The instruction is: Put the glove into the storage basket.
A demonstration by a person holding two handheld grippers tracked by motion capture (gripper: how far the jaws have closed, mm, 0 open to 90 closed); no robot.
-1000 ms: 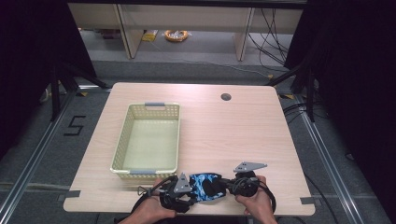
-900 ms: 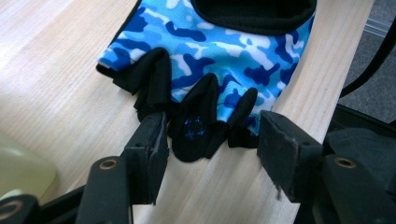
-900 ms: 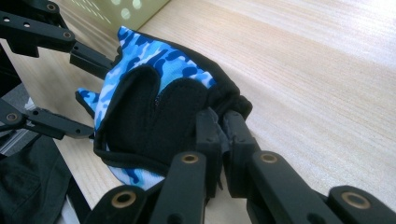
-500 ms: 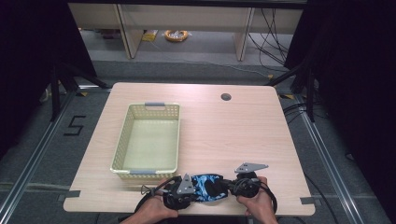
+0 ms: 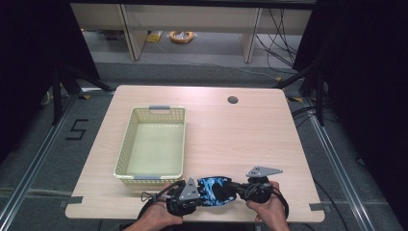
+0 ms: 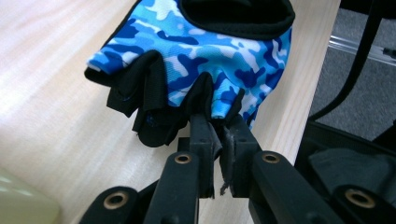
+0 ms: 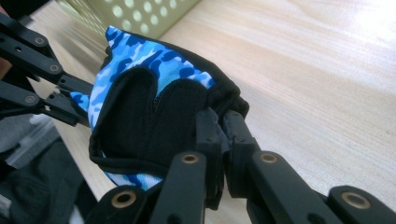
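Near the front edge of the pale wood-grain table (image 5: 250,139), a blue camouflage-patterned fingerless glove with black trim (image 5: 215,190) is stretched between the two grippers, just in front of the short near wall of the pale yellow perforated plastic basket (image 5: 126,149). At its left end, the left gripper (image 5: 199,196) has just been closing, and its fingers (image 6: 201,140) now pinch the black-edged finger end of the glove: in the left gripper view the fabric is bunched between the two pads, with a thin frayed bit hanging in the narrow slit between them. At the opposite end, the right gripper (image 5: 236,185) grips the cuff, where the black rim of the wrist opening is folded in between its fingers (image 7: 208,130), which stand almost together. In the right gripper view the black palm side of the glove faces the camera, with the blue pattern showing along the upper edge and beneath the lower hem, and the black links of the left gripper reach in from the left. From the high view, the person's left hand (image 5: 154,219) and right hand (image 5: 269,211) come in from the bottom edge, each around its gripper. The basket stands behind the glove, on the left half of the table, with grey handles at both short ends.
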